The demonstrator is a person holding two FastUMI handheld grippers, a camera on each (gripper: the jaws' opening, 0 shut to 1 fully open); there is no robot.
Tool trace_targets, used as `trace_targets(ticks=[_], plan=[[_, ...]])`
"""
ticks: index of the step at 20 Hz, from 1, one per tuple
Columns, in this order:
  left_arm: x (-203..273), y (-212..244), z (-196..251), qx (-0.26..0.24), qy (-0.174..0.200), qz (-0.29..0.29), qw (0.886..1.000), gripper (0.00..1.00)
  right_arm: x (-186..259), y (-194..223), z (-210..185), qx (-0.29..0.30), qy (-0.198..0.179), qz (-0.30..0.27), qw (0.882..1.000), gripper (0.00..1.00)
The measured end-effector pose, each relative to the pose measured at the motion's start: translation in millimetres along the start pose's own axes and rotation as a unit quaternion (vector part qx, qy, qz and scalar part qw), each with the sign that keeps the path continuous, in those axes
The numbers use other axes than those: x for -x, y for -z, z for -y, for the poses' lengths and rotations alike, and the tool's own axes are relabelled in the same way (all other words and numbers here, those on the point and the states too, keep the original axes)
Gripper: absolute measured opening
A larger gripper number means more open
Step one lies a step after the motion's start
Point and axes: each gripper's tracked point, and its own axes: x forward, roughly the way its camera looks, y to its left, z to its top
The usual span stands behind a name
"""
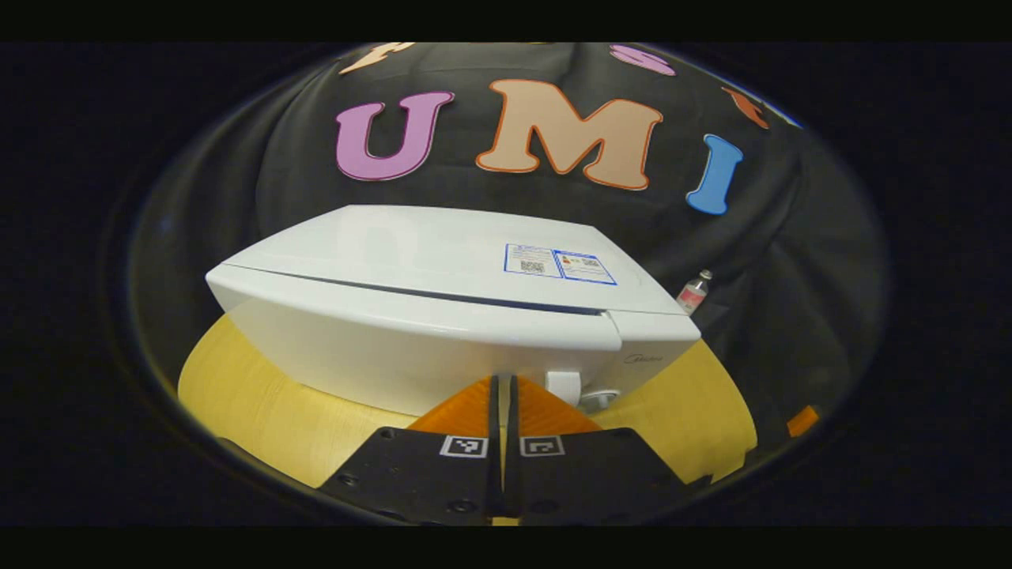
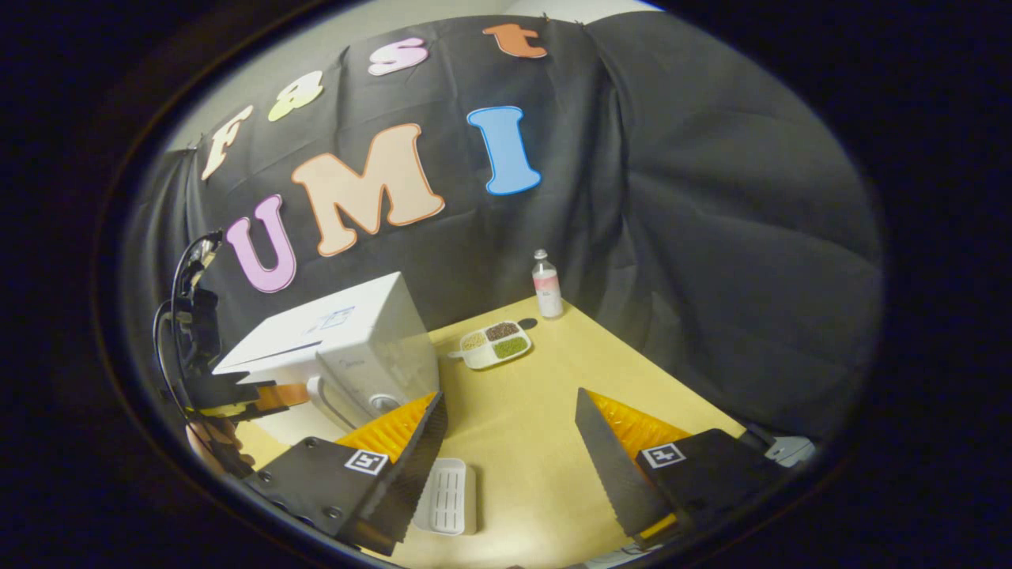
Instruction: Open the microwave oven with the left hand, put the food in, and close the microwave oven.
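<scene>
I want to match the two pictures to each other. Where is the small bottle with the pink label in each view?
Left gripper view: the small bottle stands at right of centre, just past the microwave oven's right rear corner.
Right gripper view: the bottle stands upright at upper centre, at the table's far edge, behind the divided food tray.
Shared landmark: the white microwave oven.

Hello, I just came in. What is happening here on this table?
A person holds a gripper in each hand. The left gripper is shut, right in front of the white microwave oven, whose door looks closed. The right gripper hangs open over the yellow table. The tray of food sits beside the microwave, near a small bottle. A white dish lies under the right gripper.
</scene>
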Motion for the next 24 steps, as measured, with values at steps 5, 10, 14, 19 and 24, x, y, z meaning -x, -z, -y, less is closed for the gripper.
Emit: trace_targets(ticks=[5,10,14,19,24], plan=[[-6.9,-8.5,-0.3,-0.02,-0.003,0.018,1.0,0.03,-4.8,0.6,6.3,-0.011,0.01,-0.004,1.0,0.92],[-13.6,0.8,0.7,-0.003,0.0,-0.005,1.0,0.01,-5.8,0.4,3.4,-0.007,0.009,-0.005,1.0,0.92],[-13.4,0.0,0.1,0.001,0.005,-0.005,1.0,0.01,-3.9,-2.1,3.8,-0.018,0.008,0.0,1.0,1.0],[-13.6,0.9,0.6,0.008,0.004,-0.004,1.0,0.01,3.4,-5.1,-1.2,-0.018,-0.001,0.01,1.0,0.92],[-13.4,1.0,0.4,0.012,0.003,-0.001,1.0,0.01,17.2,-7.4,-2.7,-0.02,-0.006,0.022,1.0,0.92]])
